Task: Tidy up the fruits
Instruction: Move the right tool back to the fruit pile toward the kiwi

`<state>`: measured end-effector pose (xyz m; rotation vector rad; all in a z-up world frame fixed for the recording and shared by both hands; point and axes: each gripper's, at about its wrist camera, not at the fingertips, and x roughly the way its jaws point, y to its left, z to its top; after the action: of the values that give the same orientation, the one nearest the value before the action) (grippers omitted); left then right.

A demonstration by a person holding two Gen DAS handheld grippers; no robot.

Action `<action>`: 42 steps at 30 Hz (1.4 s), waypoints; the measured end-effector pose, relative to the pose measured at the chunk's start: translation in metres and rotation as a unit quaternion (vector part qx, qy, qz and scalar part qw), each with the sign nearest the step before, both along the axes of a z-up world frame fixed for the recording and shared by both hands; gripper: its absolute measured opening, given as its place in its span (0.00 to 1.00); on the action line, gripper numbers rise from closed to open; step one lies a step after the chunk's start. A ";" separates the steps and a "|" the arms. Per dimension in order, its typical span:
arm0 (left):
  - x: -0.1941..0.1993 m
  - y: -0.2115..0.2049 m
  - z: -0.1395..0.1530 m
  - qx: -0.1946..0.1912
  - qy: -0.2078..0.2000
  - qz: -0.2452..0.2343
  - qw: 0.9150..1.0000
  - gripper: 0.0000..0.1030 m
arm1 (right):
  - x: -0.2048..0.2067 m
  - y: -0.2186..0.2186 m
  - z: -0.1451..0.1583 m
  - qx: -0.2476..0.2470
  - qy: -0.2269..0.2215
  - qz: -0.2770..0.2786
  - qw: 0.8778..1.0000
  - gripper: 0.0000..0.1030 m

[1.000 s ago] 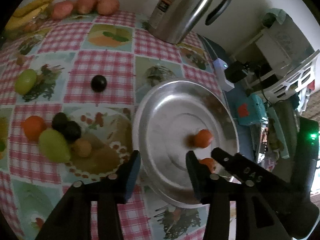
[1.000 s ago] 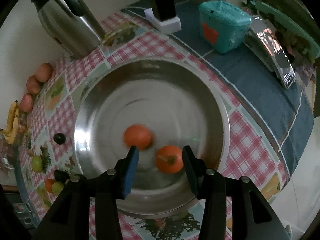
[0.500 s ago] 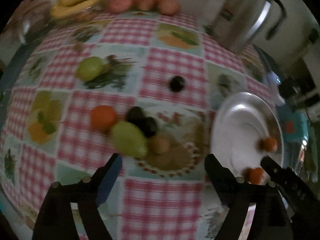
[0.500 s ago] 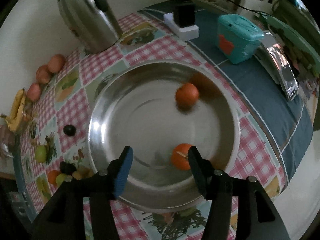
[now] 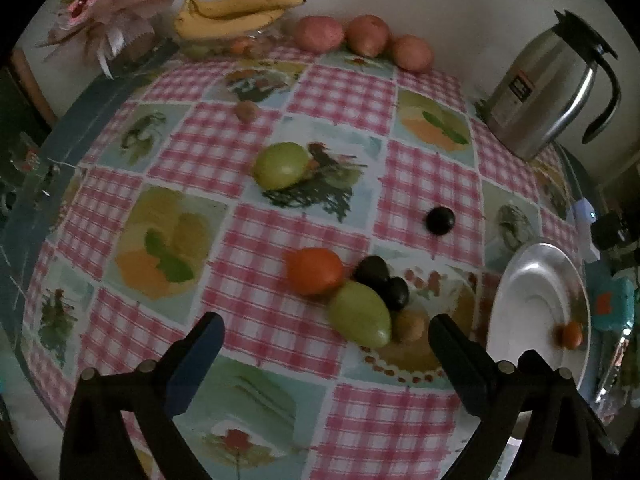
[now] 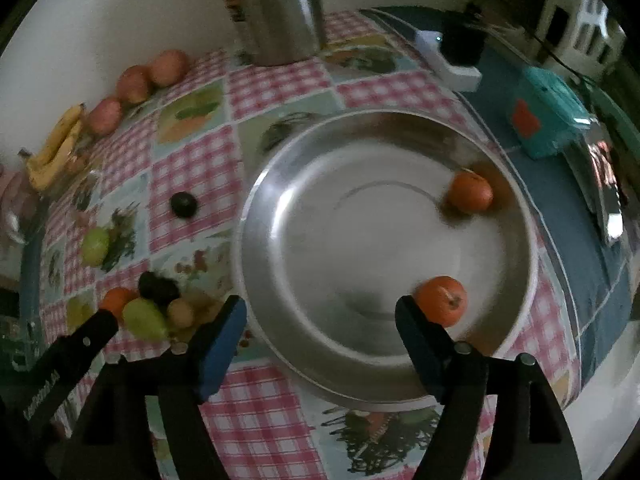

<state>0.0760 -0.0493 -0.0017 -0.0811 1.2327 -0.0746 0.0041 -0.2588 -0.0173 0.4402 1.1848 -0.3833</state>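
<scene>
My left gripper [image 5: 324, 332] hangs over the checked tablecloth with its jaws opening wide and nothing between them. Just ahead lies a cluster: an orange [image 5: 316, 270], a green fruit [image 5: 360, 314], two dark fruits [image 5: 374, 270] and a small brown one [image 5: 410, 326]. My right gripper [image 6: 320, 312] is over the near part of the steel plate [image 6: 360, 220], its jaws also opening and empty. Two oranges lie in the plate, one [image 6: 442, 300] right beside my right finger, one [image 6: 470, 192] at the far right rim.
A lone dark plum [image 5: 440, 220], another green fruit [image 5: 282, 164], bananas [image 5: 236, 12] and three reddish fruits [image 5: 368, 34] lie farther back. A steel kettle [image 6: 276, 8] stands behind the plate. A teal box [image 6: 548, 120] and white adapter [image 6: 452, 60] sit to the plate's right.
The left gripper swung left from the plate to the fruit cluster and spread its jaws. The right jaws widened; one orange rolled to the plate's far right rim.
</scene>
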 end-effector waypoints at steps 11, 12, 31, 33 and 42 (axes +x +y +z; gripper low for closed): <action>0.009 0.035 0.013 0.013 -0.027 0.024 0.999 1.00 | 0.011 0.028 0.005 -0.004 -0.039 0.054 0.998 0.93; 0.010 0.038 0.014 0.013 -0.029 0.027 0.999 1.00 | 0.012 0.030 0.005 -0.003 -0.041 0.056 0.998 0.93; 0.022 0.074 0.013 -0.019 -0.044 0.066 0.997 1.00 | 0.040 0.079 -0.003 0.029 -0.061 0.118 0.991 0.93; 0.023 0.074 0.011 -0.019 -0.047 0.068 0.996 1.00 | 0.042 0.078 -0.005 0.032 -0.061 0.114 0.991 0.93; 0.031 0.066 0.003 -0.035 -0.031 0.043 0.998 1.00 | 0.047 0.076 -0.010 0.031 -0.065 0.107 0.992 0.93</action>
<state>0.1069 0.0162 0.0013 -0.1911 1.1634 -0.0438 0.0510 -0.1830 -0.0272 0.3804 1.1071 -0.1306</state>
